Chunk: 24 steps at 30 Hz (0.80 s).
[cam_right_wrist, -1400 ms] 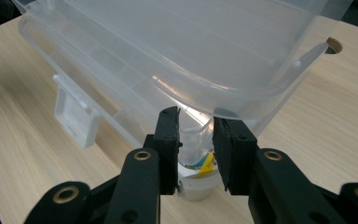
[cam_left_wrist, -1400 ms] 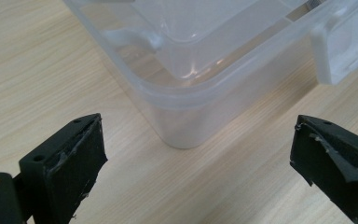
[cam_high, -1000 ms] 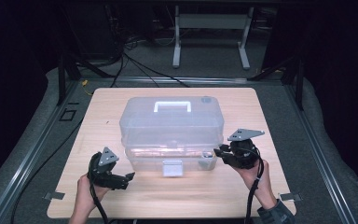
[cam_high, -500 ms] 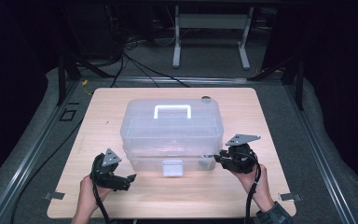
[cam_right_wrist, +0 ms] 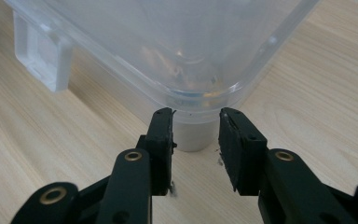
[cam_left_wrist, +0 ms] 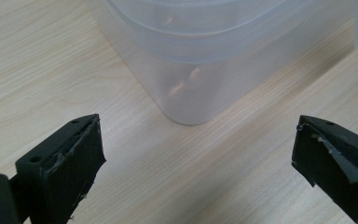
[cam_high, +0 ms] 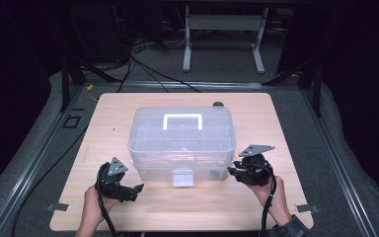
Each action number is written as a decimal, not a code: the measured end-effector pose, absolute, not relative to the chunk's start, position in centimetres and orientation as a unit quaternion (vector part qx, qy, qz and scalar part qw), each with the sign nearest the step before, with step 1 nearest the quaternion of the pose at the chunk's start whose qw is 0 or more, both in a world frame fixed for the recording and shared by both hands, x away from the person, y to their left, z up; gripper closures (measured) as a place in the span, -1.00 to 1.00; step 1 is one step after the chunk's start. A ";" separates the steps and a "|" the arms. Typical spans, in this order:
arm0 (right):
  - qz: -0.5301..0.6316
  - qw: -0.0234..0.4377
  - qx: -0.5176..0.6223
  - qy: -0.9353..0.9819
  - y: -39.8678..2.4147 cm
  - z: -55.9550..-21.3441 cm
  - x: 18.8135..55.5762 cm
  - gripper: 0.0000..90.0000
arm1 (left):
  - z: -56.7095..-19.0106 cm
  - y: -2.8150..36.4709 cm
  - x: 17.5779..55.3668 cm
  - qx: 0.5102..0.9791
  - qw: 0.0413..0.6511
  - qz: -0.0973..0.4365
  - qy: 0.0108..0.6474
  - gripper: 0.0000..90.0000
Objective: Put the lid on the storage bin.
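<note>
A clear plastic box (cam_high: 181, 143) with a white handle (cam_high: 182, 121) and a front latch (cam_high: 182, 177) stands in the middle of the wooden table (cam_high: 276, 128). My left gripper (cam_high: 136, 192) lies at the box's front left corner, open wide; in the left gripper view the gripper (cam_left_wrist: 196, 149) has that corner of the box (cam_left_wrist: 205, 46) beyond its jaws, untouched. My right gripper (cam_high: 230, 171) is at the front right corner. Its jaws have just been opening. In the right gripper view the gripper (cam_right_wrist: 196, 126) has the bottom corner of the box (cam_right_wrist: 168, 46) between its tips, with narrow gaps at the pads.
A small dark thing (cam_high: 218, 104) sits at the table's far edge behind the box. Small items show faintly through the box wall (cam_left_wrist: 182, 84). Bare wood lies in front of the box and on both sides. Beyond the table are metal rails and a stand on a dark floor.
The right gripper has drawn slightly toward the near edge, and the box has shifted a little the same way. The left gripper has stayed put.
</note>
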State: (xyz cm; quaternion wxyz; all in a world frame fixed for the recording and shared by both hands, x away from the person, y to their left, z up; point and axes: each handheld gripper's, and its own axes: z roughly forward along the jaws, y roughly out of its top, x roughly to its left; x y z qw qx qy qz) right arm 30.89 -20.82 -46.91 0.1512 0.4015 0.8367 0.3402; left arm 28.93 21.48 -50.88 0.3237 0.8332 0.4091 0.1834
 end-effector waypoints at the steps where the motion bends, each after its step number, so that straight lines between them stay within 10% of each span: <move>1: 0.338 0.151 0.403 0.837 -20.8 -46.9 30.9 0.43 | -50.9 21.5 28.9 0.833 0.324 0.184 0.410 -0.96; 15: 0.320 0.162 0.442 0.822 -24.5 -48.9 30.3 0.05 | -51.7 23.2 29.5 0.818 0.315 0.188 0.443 -0.97; 24: 0.297 0.177 0.466 0.815 -26.7 -51.2 30.7 -0.64 | -52.6 24.0 30.1 0.813 0.302 0.186 0.463 -1.00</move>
